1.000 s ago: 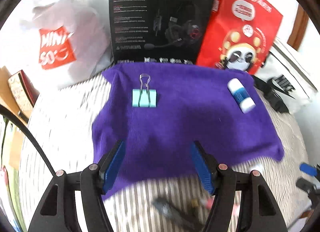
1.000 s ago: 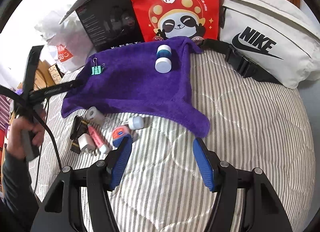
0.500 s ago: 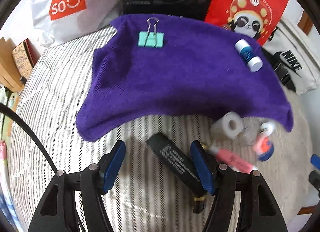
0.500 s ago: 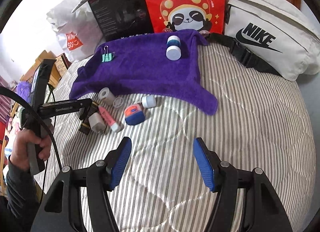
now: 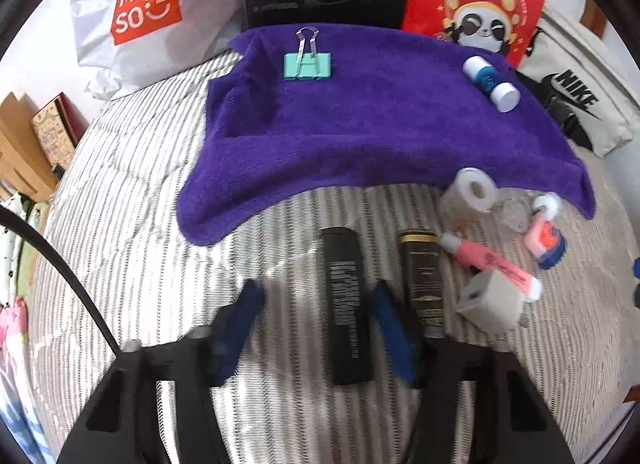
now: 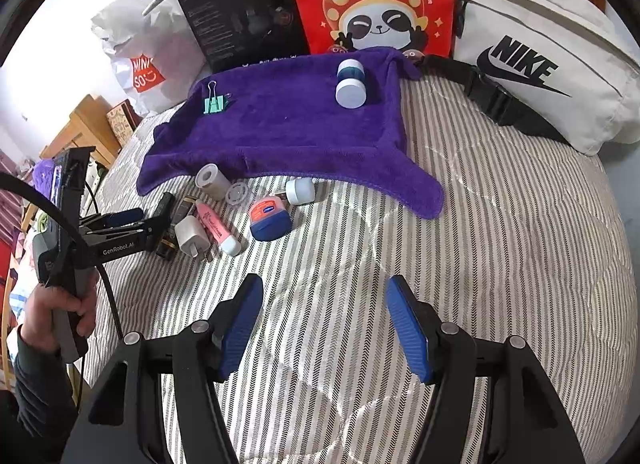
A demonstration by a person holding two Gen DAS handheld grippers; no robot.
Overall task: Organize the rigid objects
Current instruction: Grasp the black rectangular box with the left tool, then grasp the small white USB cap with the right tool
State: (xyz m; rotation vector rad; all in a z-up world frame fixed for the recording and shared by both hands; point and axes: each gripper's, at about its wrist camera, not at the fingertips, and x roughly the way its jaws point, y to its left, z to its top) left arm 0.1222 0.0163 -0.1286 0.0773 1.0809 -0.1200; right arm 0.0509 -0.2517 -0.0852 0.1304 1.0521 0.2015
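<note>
The left tongs (image 5: 316, 304) are spread wide and low over the striped bed (image 6: 500, 264), straddling a long black bar-shaped object (image 5: 347, 304) that lies lengthwise between the blue pads without touching either one, as far as I can see. The right tongs (image 6: 326, 320) hang wide too, holding nothing, over bare quilt well apart from the clutter.

Just beside the black bar on its right lies a black tube with a gold band (image 5: 421, 276), then a pink tube (image 5: 490, 266), a white plug adapter (image 5: 490, 300), a small blue-and-red tin (image 5: 546, 242) and a white roll (image 5: 472, 190). On the purple towel (image 5: 380, 120) beyond them sit a teal binder clip (image 5: 307, 64) and a blue-and-white bottle (image 5: 490, 82), which looks like the tidy spot.

To take the bar well, I'd centre the pads on its long sides near the middle, so it won't pivot when lifted, and keep the right-hand pad from catching the gold-banded tube, which lies very near. Closing slowly should help, since the quilt is soft and the bar may sink or roll.

The left view is blurred, so the print on the bar is unreadable and I cannot tell what it is. From the right view, the left tongs cover most of it. A clear round thing (image 6: 239, 194) by the roll is too faint to name.
</note>
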